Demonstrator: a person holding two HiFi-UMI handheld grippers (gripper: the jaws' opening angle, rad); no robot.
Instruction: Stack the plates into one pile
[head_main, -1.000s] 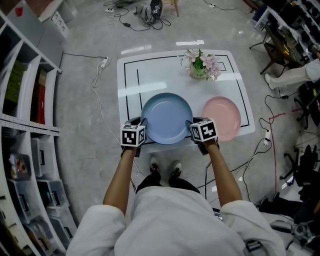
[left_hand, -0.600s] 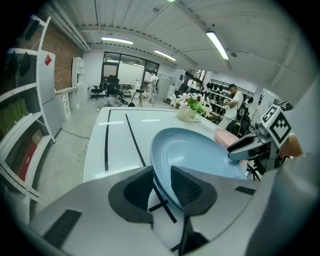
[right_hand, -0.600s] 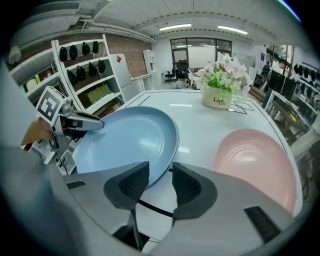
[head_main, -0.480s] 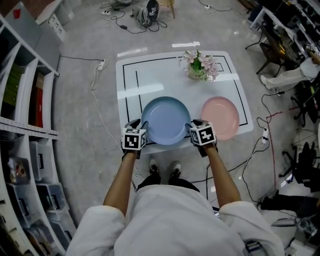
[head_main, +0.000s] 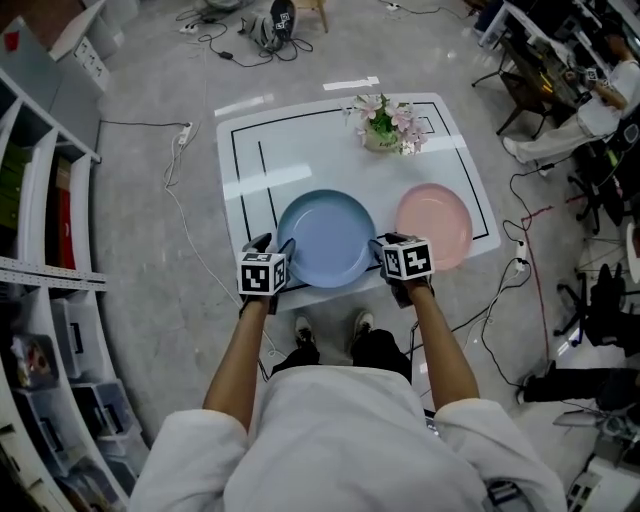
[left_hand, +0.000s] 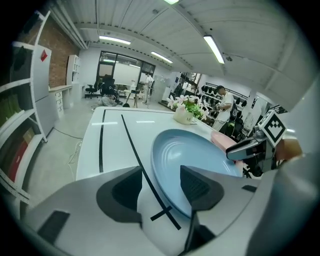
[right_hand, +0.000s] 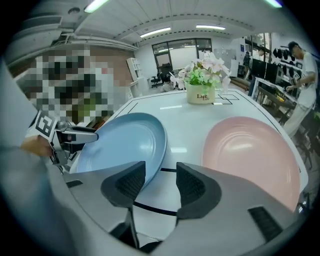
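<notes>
Both sets of fingers have just been opening. The left gripper (left_hand: 161, 182) has its fingers spread wide, nothing pinched. In its own view the gap shows bare counter (head_main: 300, 150) and a black line (left_hand: 131, 145), and the blue plate's (head_main: 325, 238) rim passes just behind the inner finger, pads off it. It's the same on the other side: the right gripper (right_hand: 161, 181) has its fingers well apart, and the plate's opposite edge runs behind its inner finger with no pinch there either.

So the blue plate is loose. It lies flat on the counter's near half, between the two grippers, about where it lay a second ago, and neither gripper has pulled away from it.

Just beyond the right gripper, the pink plate (head_main: 432, 225) lies flat too. It is beside the blue one, apart from it, with a strip of counter between the rims. At the far edge stands the pot of flowers (head_main: 384, 125), well clear of both plates.

What does that mean for the job? There are two plates side by side and no pile yet. With both grips gone, my read is that this is a reset, not a lift. Either the hold on the blue rim gets retaken, or one gripper goes across for the pink plate. Whichever plate travels, it has to be raised over the other's rim and set down centred, and a thin rim with shallow purchase could slip.
</notes>
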